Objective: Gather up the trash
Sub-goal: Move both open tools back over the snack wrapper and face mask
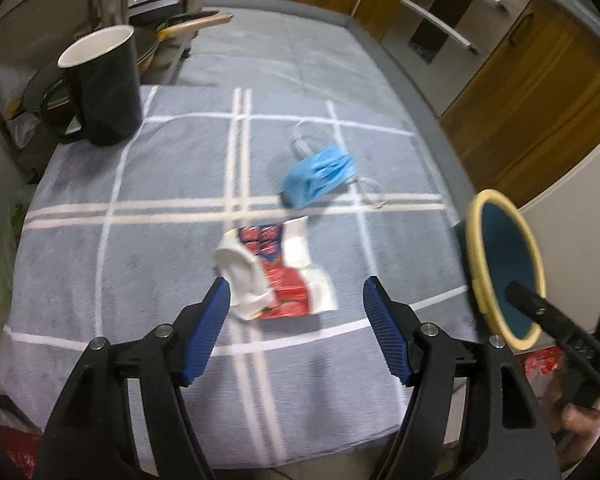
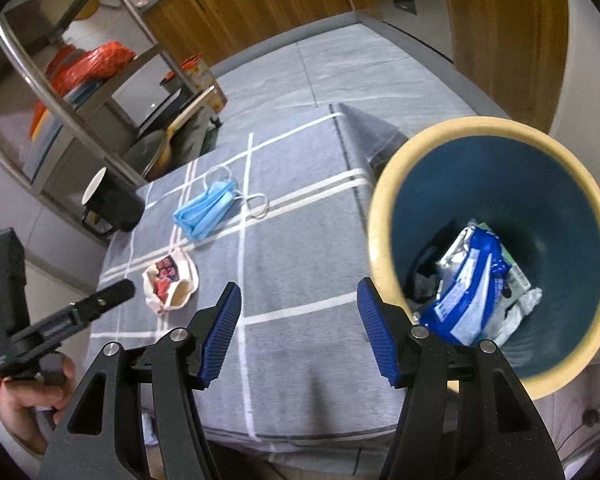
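A crumpled red-and-white wrapper (image 1: 278, 270) lies on the grey checked cloth (image 1: 140, 208), just ahead of my open left gripper (image 1: 296, 312). It also shows in the right wrist view (image 2: 170, 282). A blue face mask (image 1: 320, 176) lies farther back, also in the right wrist view (image 2: 206, 210). A blue bin with a cream rim (image 2: 380, 208) stands beside the table at the right, holding a blue-and-white packet (image 2: 470, 292). My right gripper (image 2: 298, 320) is open and empty, next to the bin. The bin (image 1: 474, 240) also shows in the left wrist view.
A black mug (image 1: 100, 88) stands at the table's back left, also in the right wrist view (image 2: 112, 204). A metal shelf rack (image 2: 80, 92) with pans and bags is behind it. Wooden cabinets (image 1: 540, 92) line the far side.
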